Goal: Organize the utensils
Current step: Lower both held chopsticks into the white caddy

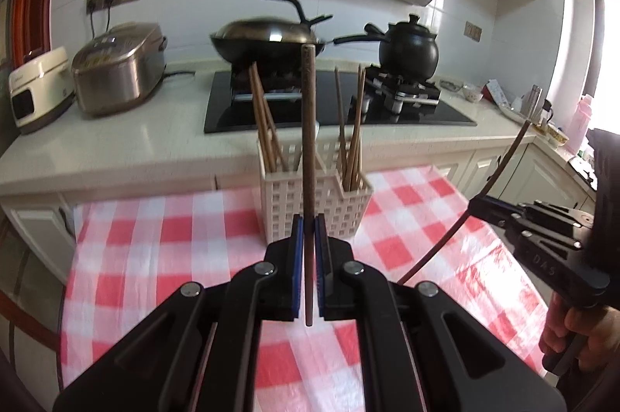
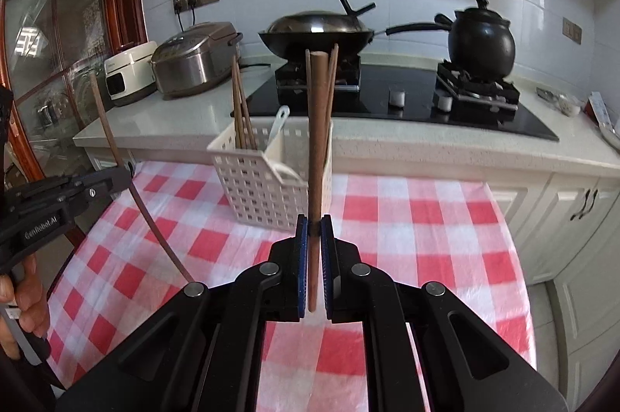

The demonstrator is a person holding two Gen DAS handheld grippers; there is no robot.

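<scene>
While you hold both tools above the checked tablecloth [image 1: 162, 241], each claw is clenched on a single chopstick. Your left claw [image 1: 309, 230] grips a dark brown chopstick [image 1: 308, 125] between its blue pads [image 1: 297, 265], the stick standing upright along the fingers. Your right claw [image 2: 314, 230] pinches a second brown chopstick [image 2: 317, 125] the same way, also upright.

Ahead of both claws sits the white lattice utensil caddy [image 1: 286, 199] on the cloth-covered surface. From the left wrist view, lighter wooden chopsticks [image 1: 265, 125] lean in its left compartment and more stand in its right compartment. From the right wrist view, a white spoon [image 2: 277, 137] rests in the caddy beside them.

Behind the caddy, the pale surface carries a gas hob [image 2: 410, 102] with a lidded wok [image 2: 316, 28], a black clay pot [image 2: 482, 42] and a rice cooker [image 2: 193, 57].
</scene>
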